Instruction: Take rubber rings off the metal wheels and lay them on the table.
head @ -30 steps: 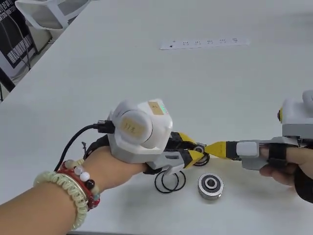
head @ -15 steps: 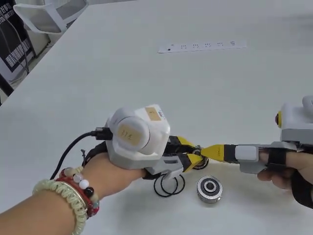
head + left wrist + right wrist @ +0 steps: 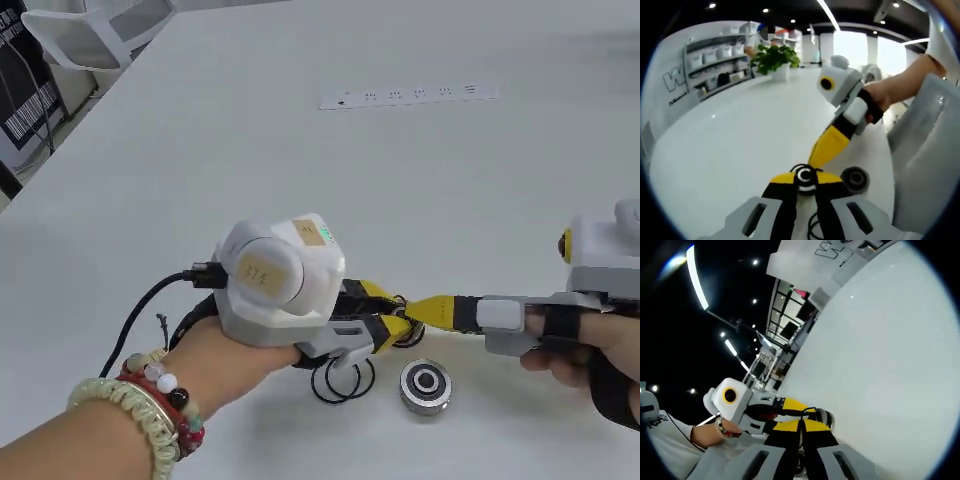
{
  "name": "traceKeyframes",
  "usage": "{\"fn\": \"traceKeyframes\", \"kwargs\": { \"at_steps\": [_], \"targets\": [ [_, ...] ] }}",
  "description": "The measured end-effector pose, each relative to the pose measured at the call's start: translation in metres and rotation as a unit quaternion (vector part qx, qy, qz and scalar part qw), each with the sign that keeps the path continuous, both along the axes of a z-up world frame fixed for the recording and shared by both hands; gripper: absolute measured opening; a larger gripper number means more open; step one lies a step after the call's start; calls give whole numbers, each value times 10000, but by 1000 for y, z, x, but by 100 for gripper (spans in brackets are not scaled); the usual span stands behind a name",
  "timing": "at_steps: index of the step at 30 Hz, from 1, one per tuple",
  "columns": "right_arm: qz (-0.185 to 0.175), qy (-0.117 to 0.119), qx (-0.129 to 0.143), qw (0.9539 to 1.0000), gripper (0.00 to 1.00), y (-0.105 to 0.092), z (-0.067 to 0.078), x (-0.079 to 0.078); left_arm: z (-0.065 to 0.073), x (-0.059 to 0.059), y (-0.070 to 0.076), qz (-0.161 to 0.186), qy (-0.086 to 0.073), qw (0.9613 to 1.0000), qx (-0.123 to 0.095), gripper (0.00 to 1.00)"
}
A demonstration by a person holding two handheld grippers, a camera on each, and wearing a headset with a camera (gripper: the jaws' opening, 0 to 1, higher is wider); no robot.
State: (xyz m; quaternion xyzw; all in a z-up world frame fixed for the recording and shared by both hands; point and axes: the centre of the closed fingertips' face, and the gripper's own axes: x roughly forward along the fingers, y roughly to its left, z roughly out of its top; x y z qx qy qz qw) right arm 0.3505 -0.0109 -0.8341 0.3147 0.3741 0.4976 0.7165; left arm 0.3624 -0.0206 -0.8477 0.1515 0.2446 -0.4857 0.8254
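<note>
The metal wheel (image 3: 804, 176) being worked on is held low over the white surface (image 3: 300, 170), clamped between the yellow tips of the left tongs (image 3: 393, 322), which are closed on it from both sides; whether it touches the surface cannot be told. A thin black rubber ring (image 3: 799, 167) runs round its rim and stands off it in a small loop on the side facing the right tongs (image 3: 428, 309). Those reach in from the person's right, their two yellow tips pressed together to a point that meets this loop, so they appear to be pinched on the ring, though the contact is very small. In the right gripper view the same tips lie together, with a thin black line of ring just ahead and the wheel's bright rim beside them. Near the held wheel, on the person's side, a second wheel (image 3: 426, 386) lies flat on the surface with its dark centre up. Just to its left, two loose rings (image 3: 340, 381) lie overlapping, partly under the body of the left tongs. The left hand (image 3: 225, 345) wraps that body, with beaded bracelets (image 3: 150, 390) on the wrist and a black cable (image 3: 140, 310) trailing from the back. The right hand (image 3: 590, 345) grips the other handle at the right edge. A white power strip (image 3: 408, 95) lies well apart across the surface, and a white chair (image 3: 90, 30) stands beyond the far left corner. The left gripper view shows a potted plant (image 3: 774, 57) and wall shelves (image 3: 715, 70) in the background.
</note>
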Motion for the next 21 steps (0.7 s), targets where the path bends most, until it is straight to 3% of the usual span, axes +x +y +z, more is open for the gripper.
{"fn": "traceKeyframes", "kwargs": {
  "at_steps": [2,4,9,11,13,19,21],
  "targets": [
    [-56,-39,-50,10000,0,-2,-1,2,0,0,0,115,180,9998,-55,14],
    [-250,162,-128,9995,0,-7,-6,5,1,0,1,396,531,9976,-182,14],
    [-355,199,-1,9992,0,-10,-3,10,16,3,0,340,421,9980,-332,14],
    [-353,193,46,9992,0,-9,-1,10,23,3,-1,331,446,9975,-428,18],
    [-327,232,167,9991,0,-8,1,7,27,-1,-3,272,582,9967,-486,23],
    [-315,316,387,9983,0,-11,6,7,47,-8,5,1,248,9994,-236,36],
    [-294,323,422,9982,0,-10,7,6,54,-9,12,-127,-12,9999,-19,41]
  ]
}}
